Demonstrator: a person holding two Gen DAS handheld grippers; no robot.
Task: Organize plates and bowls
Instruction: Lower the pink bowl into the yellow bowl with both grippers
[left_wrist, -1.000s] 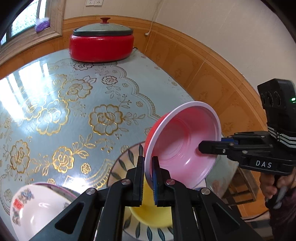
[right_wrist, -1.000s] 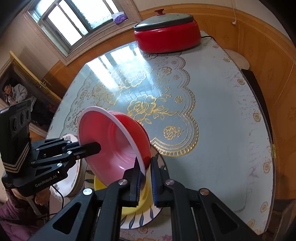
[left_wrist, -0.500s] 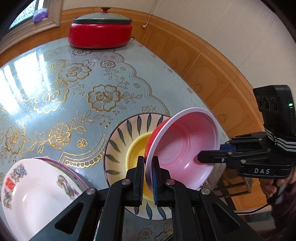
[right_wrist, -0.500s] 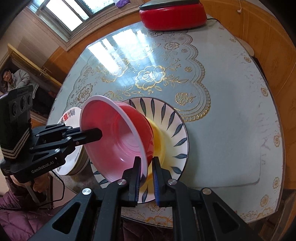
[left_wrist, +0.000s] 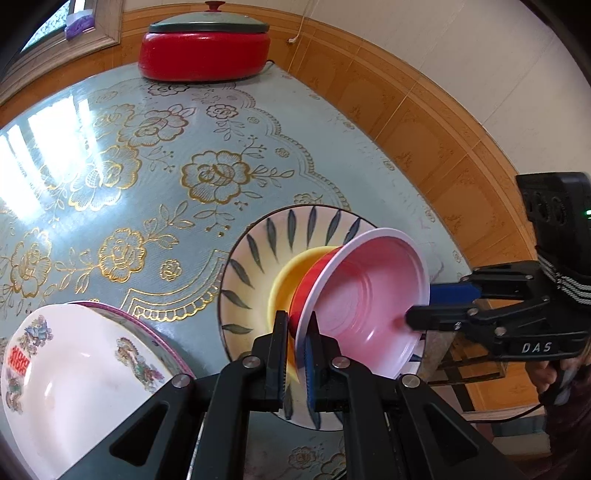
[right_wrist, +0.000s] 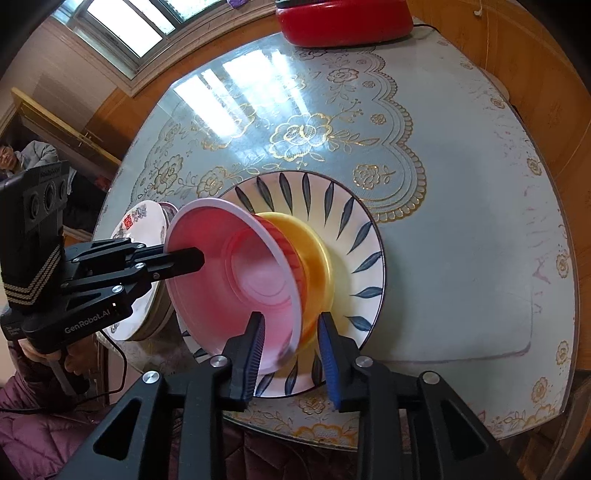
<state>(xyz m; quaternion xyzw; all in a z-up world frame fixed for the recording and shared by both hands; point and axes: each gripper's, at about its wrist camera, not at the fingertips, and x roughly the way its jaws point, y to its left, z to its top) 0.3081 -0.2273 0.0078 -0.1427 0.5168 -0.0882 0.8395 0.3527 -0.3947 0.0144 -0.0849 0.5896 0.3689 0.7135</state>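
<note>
A red bowl with a white rim (left_wrist: 365, 295) (right_wrist: 236, 280) tilts into a yellow bowl (left_wrist: 291, 277) (right_wrist: 314, 258), which sits on a white plate with dark leaf marks (left_wrist: 258, 258) (right_wrist: 332, 206). My left gripper (left_wrist: 295, 354) (right_wrist: 184, 258) is shut on the red bowl's rim. My right gripper (right_wrist: 291, 347) (left_wrist: 424, 302) is open, its fingers apart on either side of the opposite rim.
A stack of white flowered plates (left_wrist: 74, 369) (right_wrist: 144, 229) sits at the table's near left edge. A red lidded electric pot (left_wrist: 205, 48) (right_wrist: 343, 18) stands at the far end. The table edge and wood-panelled wall are close on the right.
Both grippers lowered the red bowl into the yellow bowl on the leaf plate. My right gripper's fingers have opened off the rim. My left gripper stays shut.
</note>
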